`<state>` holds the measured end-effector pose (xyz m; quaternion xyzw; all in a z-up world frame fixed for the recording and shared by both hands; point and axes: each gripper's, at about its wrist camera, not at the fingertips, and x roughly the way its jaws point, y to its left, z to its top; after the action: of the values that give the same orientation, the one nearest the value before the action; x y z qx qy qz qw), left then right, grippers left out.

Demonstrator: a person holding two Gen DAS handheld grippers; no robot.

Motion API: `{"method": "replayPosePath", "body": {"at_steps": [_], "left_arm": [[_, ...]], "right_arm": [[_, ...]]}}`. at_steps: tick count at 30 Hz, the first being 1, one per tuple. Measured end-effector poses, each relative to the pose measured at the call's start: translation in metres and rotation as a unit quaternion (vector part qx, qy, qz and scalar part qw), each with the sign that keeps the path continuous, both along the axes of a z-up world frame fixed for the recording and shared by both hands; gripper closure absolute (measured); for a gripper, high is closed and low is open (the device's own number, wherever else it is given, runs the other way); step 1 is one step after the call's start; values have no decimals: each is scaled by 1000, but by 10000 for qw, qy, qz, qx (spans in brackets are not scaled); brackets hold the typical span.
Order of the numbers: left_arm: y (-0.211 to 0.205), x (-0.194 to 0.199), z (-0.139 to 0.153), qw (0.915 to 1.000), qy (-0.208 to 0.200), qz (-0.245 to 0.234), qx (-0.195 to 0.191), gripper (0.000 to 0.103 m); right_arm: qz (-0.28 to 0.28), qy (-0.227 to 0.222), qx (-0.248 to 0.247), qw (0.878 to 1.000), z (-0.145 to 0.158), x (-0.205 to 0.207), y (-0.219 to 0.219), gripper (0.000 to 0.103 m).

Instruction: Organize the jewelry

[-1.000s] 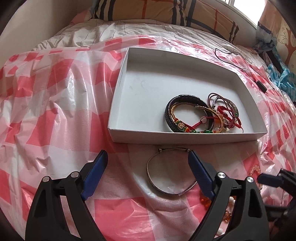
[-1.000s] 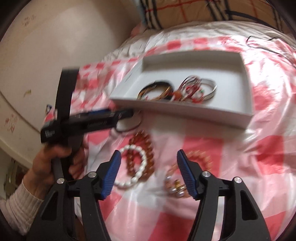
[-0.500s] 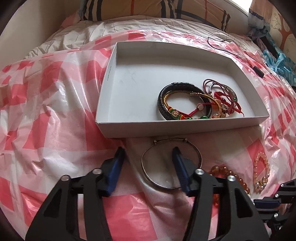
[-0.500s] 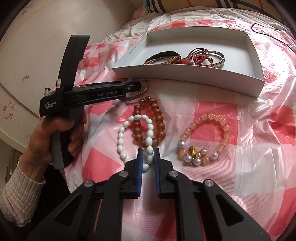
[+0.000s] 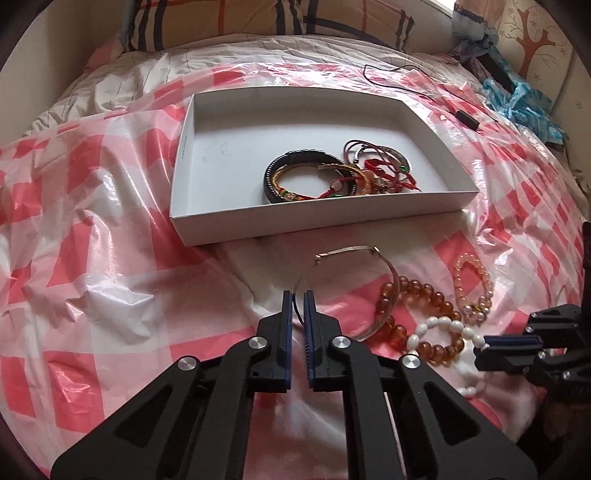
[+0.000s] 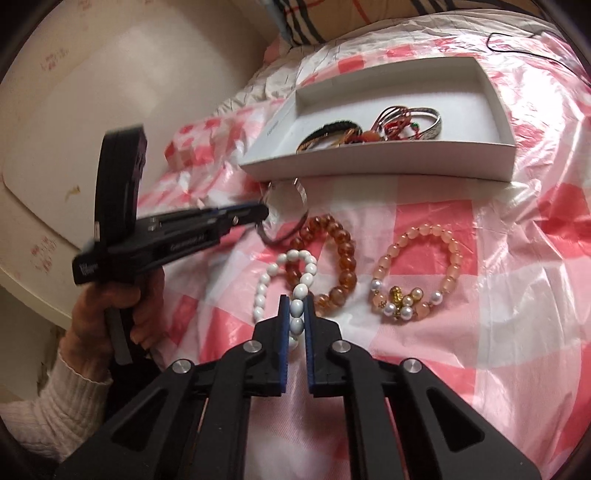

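My left gripper is shut on the thin silver bangle and has tilted it up off the bed; it also shows in the right wrist view with the left gripper beside it. My right gripper is shut on the white bead bracelet, seen in the left wrist view. An amber bead bracelet and a pink bead bracelet lie on the plastic sheet. A white box holds several bracelets.
A pink-and-white checked plastic sheet covers the bed. A plaid pillow lies at the head. A black cable runs behind the box. A cream wall or headboard stands at the left.
My left gripper has closed on the silver bangle and lifted its near side. My right gripper has closed on the white bead bracelet.
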<state>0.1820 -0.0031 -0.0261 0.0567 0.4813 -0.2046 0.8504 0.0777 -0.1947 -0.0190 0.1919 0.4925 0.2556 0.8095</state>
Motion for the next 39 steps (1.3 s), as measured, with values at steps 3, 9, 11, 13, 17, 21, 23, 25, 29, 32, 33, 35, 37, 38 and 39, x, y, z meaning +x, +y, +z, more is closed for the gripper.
{"method": "replayPosePath", "body": {"at_steps": [3,9,11,13,17,21,23,25,29,32,33,35,37,38,39], "left_arm": [[2,-10,10,9999,-83,-146,3,100],[14,-7,17,9999,-100,-50,-69,100],[20,-2,17,9999,-71,54,-130,100],[26,2,18,9995,-48,184,-254,100],[31,8,17,9985,-48,366,-408,98],[26,9,15,9988,-51,315,-364,98],[22,9,14,9991,-53,263,-314,98],[19,7,14,9994,-66,192,-286,98],[17,4,17,9994,-118,136,-294,98],[16,1,20,9994,-157,86,-301,98],[15,-1,21,9994,-178,56,-287,98],[13,-2,21,9994,-177,4,-282,98],[12,-2,22,9994,-179,-22,-298,98],[11,-2,23,9993,-176,-36,-327,98],[11,-3,23,9992,-181,-41,-351,98]], "right_arm": [[-110,-56,331,9994,5,-7,-8,95],[-228,-77,577,9980,9,-8,-15,95],[-238,-86,596,9979,9,-8,-16,95],[-234,-97,622,9977,10,-9,-17,95],[-231,-103,638,9976,10,-10,-18,95],[-276,-93,687,9972,12,-12,-24,95],[-308,-98,723,9969,12,-13,-26,95],[-317,-84,767,9965,12,-13,-28,95],[-329,-54,806,9962,11,-14,-29,95],[-336,-35,793,9963,10,-13,-28,95],[-331,-24,788,9963,9,-12,-27,95],[-322,-5,785,9964,9,-11,-25,95],[-327,6,821,9961,8,-10,-25,95],[-335,10,856,9958,8,-10,-26,95],[-344,10,887,9955,8,-10,-27,95]]}}
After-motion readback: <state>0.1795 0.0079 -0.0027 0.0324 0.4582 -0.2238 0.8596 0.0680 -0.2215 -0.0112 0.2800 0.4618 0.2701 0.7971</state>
